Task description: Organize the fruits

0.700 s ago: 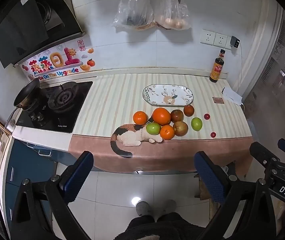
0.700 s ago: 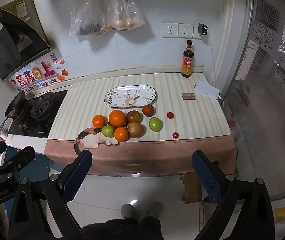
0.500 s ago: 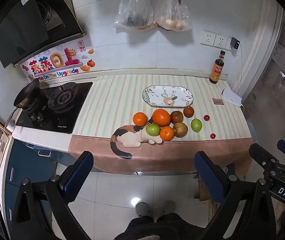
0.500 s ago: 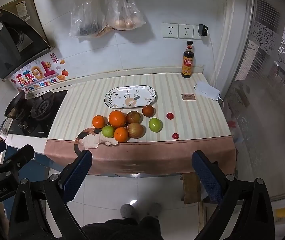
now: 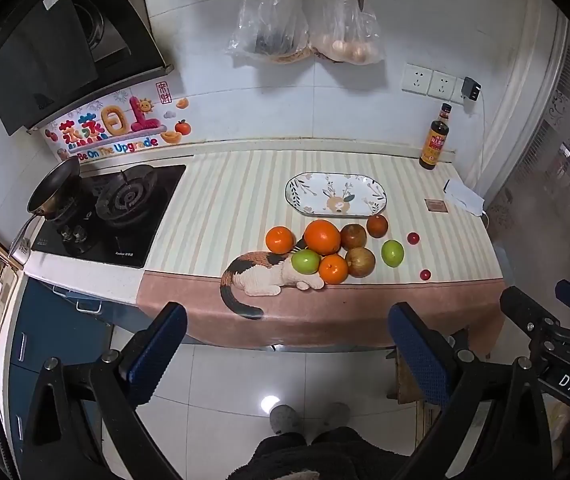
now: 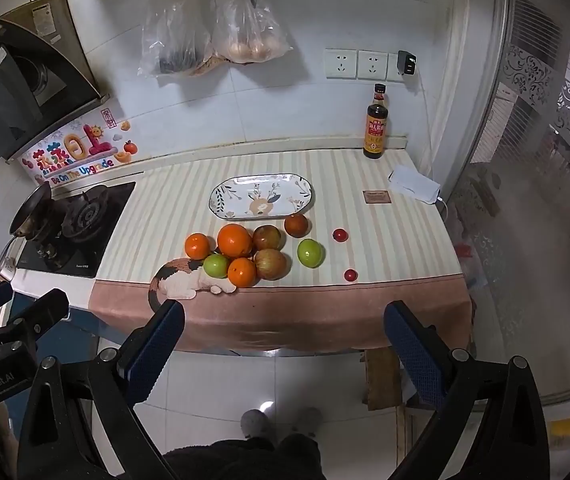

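Both claws, left claw (image 5: 285, 354) and right claw (image 6: 285, 350), are hanging released, grasping nothing, short of the desk (image 5: 221, 216). Fruits (image 5: 322, 237) are lying at the plate's (image 5: 335, 194) 6 o'clock.

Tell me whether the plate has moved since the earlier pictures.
No. The plate sits in the same spot on the counter, between the bottle and the fruit.

Your right gripper (image 6: 285, 344) hangs wide open off the worktop's (image 6: 365, 208) front edge — fruits (image 6: 245, 254) clustered mid-worktop before the plate (image 6: 225, 196).
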Demonstrator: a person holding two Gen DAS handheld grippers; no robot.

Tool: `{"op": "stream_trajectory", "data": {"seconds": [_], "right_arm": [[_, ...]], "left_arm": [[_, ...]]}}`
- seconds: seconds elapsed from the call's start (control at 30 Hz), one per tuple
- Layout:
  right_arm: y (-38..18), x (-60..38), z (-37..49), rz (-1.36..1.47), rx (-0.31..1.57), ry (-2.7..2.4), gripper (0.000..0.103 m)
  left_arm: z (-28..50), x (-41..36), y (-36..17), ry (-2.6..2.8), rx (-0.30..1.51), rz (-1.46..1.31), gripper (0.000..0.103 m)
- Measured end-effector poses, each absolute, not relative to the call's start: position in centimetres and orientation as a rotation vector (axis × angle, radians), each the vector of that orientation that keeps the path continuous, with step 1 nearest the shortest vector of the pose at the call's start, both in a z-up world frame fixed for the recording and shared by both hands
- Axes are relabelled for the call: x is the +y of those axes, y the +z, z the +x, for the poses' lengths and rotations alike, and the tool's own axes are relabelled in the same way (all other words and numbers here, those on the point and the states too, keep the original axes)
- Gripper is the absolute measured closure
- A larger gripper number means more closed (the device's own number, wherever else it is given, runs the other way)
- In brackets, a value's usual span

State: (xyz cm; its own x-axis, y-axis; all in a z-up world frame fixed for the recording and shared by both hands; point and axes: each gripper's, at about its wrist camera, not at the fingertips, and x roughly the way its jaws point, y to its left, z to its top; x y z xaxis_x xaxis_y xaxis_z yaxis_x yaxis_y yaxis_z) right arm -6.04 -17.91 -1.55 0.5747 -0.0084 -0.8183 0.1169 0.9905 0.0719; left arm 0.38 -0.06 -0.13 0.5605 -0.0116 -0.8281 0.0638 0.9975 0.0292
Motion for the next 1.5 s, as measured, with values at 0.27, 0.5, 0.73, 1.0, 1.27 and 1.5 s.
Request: {"op": "stream_trajectory", "data": {"seconds": [0.27, 0.5, 0.73, 1.0, 1.27, 1.5], "right_arm": [[-1.3, -17.9, -5.9, 0.124, 0.957, -0.069, 0.001], [-1.1, -17.7, -5.7, 0.123, 0.956, -0.063, 0.001], [-1.1, -17.4, -5.4, 0.125, 0.96, -0.054, 0.001], [-1.5, -17.4, -5.4, 0.124, 0.962, -0.049, 0.001], [-1.6, -17.1, -5.4, 0.124, 0.964, -0.048, 0.001], [-1.7, -17.0, -5.5, 0.131, 0.968, -0.044, 0.001]], "left_arm": [[0.5, 0.0, 0.1, -0.045, 0.976, 0.054, 0.0], [0.5, 0.5, 0.0, -0.044, 0.977, 0.054, 0.0], [0.2, 0.9, -0.1, -0.043, 0.977, 0.049, 0.0], [0.0, 1.2, -0.3, -0.043, 0.977, 0.048, 0.0], [-0.3, 1.5, -0.6, -0.047, 0.978, 0.045, 0.0], [-0.5, 1.4, -0.7, -0.05, 0.98, 0.045, 0.0]]}}
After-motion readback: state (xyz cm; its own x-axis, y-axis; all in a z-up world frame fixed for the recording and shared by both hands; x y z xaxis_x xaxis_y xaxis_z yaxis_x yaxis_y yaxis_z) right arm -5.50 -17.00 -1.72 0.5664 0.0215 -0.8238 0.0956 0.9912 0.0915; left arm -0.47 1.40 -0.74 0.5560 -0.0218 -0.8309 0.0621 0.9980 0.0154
